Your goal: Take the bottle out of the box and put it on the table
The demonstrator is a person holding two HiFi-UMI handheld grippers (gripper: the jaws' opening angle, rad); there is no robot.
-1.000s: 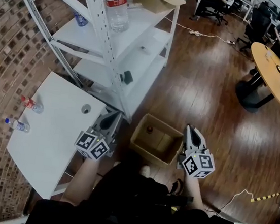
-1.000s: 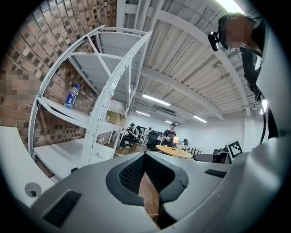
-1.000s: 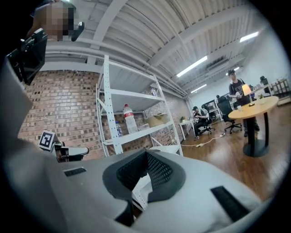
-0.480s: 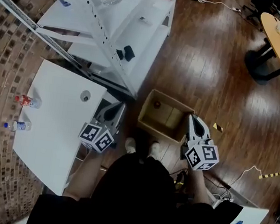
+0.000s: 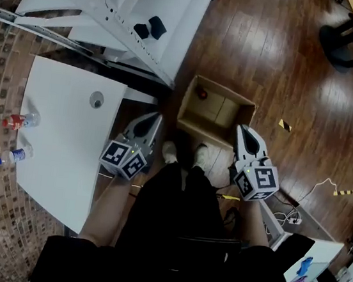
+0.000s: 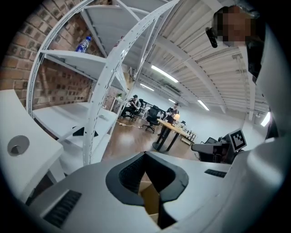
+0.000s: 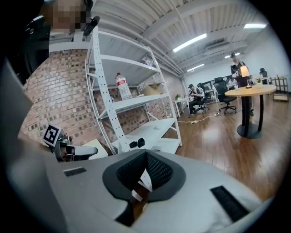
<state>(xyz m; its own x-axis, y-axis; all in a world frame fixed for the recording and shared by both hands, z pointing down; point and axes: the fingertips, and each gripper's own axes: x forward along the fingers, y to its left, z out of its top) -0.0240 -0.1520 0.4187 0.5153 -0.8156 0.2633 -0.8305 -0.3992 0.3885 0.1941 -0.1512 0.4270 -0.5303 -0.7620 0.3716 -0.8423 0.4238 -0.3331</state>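
On the floor [image 5: 271,59], upper centre, the box [image 5: 221,118] is holding the bottle [image 5: 202,94] at its left end, while the left gripper [image 5: 156,118] and right gripper [image 5: 242,129] are hovering just below with jaws closed and holding nothing, likely risking toppling it if they reach in unopened.

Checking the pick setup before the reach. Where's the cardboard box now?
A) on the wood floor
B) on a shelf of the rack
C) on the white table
A: in the head view the cardboard box sits open on the wood floor, to the right of the white table.
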